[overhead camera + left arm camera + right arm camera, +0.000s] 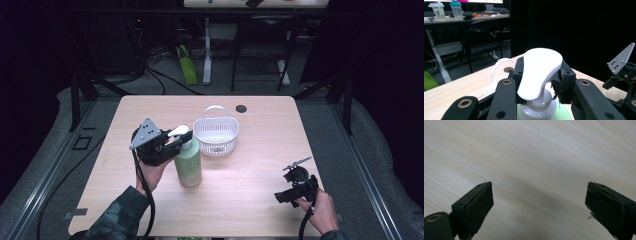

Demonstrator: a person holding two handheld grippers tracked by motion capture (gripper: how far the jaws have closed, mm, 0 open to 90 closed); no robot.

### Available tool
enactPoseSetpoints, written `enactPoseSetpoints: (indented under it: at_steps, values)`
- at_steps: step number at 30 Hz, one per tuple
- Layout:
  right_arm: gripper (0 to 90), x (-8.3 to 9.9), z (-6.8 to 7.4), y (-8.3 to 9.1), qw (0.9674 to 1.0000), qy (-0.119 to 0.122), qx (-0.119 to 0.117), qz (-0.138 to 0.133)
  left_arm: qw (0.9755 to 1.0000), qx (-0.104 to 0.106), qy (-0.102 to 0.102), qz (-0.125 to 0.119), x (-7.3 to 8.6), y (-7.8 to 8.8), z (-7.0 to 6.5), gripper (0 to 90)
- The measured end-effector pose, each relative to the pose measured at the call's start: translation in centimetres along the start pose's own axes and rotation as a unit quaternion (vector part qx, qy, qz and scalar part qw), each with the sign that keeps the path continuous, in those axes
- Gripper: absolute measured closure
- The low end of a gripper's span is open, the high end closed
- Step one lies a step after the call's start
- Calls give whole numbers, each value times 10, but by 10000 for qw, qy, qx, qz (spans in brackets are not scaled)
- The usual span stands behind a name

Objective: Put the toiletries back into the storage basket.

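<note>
Green pump bottle (pixel 188 167): upright on the wooden worktop (pixel 250 185), left of centre, just beside the white basket (pixel 216 135). Left claw (pixel 172 142) pinches the neck under the white pump head (pixel 540 71). Handling note: keep the grip level and lift straight, since a top-held bottle may swing. Right claw (pixel 285 196) rests spread and empty near the worktop's right edge. Open room lies between bottle and right claw; basket crowds the far side.

Pale green bottle (pixel 188 167), white basket (pixel 216 134)
</note>
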State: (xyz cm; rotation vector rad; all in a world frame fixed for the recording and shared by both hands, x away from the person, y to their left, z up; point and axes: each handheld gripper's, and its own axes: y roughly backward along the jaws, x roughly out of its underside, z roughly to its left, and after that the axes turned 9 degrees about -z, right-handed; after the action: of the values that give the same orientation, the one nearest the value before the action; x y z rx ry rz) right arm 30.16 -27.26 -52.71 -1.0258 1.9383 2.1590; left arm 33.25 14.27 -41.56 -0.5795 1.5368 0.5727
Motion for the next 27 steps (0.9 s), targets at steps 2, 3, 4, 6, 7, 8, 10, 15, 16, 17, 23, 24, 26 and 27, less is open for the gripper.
enactPoseSetpoints:
  at_steps: [2,3,4,6,7,8,10,15,16,17,23,24,26,27]
  values:
    - [77,0,0,0,10000,-29,-10,6,10000,-19,16,-3,-1,0,0,671]
    - [77,0,0,0,10000,-27,-10,7,10000,-13,1,11,-1,0,0,671]
    - [78,0,0,0,10000,-10,-1,8,10000,-10,5,18,-2,0,0,671]
    - [78,0,-1,0,10000,7,1,14,10000,-4,-1,9,-3,-1,0,671]
    - [78,1,-1,0,10000,8,2,13,10000,-12,14,22,-3,-1,0,671]
    - [78,1,-1,0,10000,0,-7,8,10000,-19,4,36,-4,-1,0,671]
    - [78,1,-1,0,10000,2,-5,6,10000,-11,-12,25,-5,-2,1,671]
    - [78,1,-1,0,10000,-10,-13,12,10000,-16,-25,24,-7,-4,1,672]
    - [78,1,-1,0,10000,-34,-24,7,10000,-5,-26,26,-8,-4,1,672]
    - [78,1,-1,0,10000,-32,-22,9,10000,-12,-21,29,-9,-4,1,672]
    - [79,1,-1,0,10000,-8,-8,13,10000,22,-57,25,-14,-7,1,672]
    - [79,1,-1,0,10000,-32,-18,8,10000,25,-65,16,-14,-7,0,672]
    - [79,1,-1,0,10000,-28,-17,9,10000,28,-86,3,-15,-8,1,672]
    - [79,1,-1,0,10000,-31,-19,10,10000,24,-91,10,-16,-8,1,672]
